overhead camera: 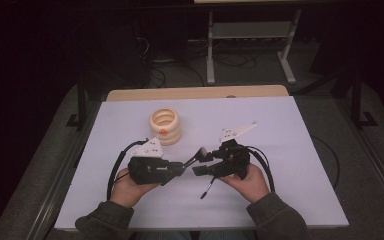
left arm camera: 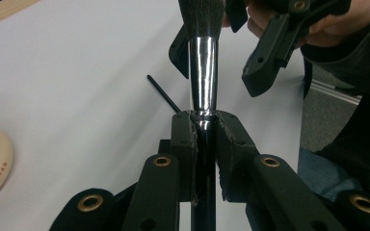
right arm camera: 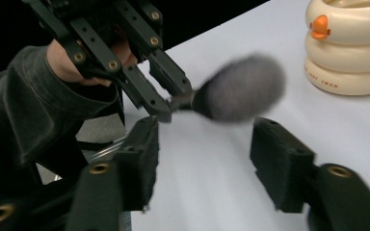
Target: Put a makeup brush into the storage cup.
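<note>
A makeup brush with a silver ferrule (left arm camera: 203, 72) and a grey, fluffy head (right arm camera: 243, 86) is held by its dark handle in my left gripper (left arm camera: 204, 130), which is shut on it. In the high view the brush (overhead camera: 198, 153) points right, from the left gripper (overhead camera: 182, 167) toward the right gripper (overhead camera: 201, 162). My right gripper (right arm camera: 204, 159) is open. Its two padded jaws stand either side of the brush head, just in front of it, and do not touch it.
A cream, ringed holder with an orange duck bill (overhead camera: 165, 126) stands behind the left hand on the white table sheet (overhead camera: 280, 150). A thin black stick (overhead camera: 206, 189) lies on the sheet under the right gripper. The table's front edge runs by the person's sleeves.
</note>
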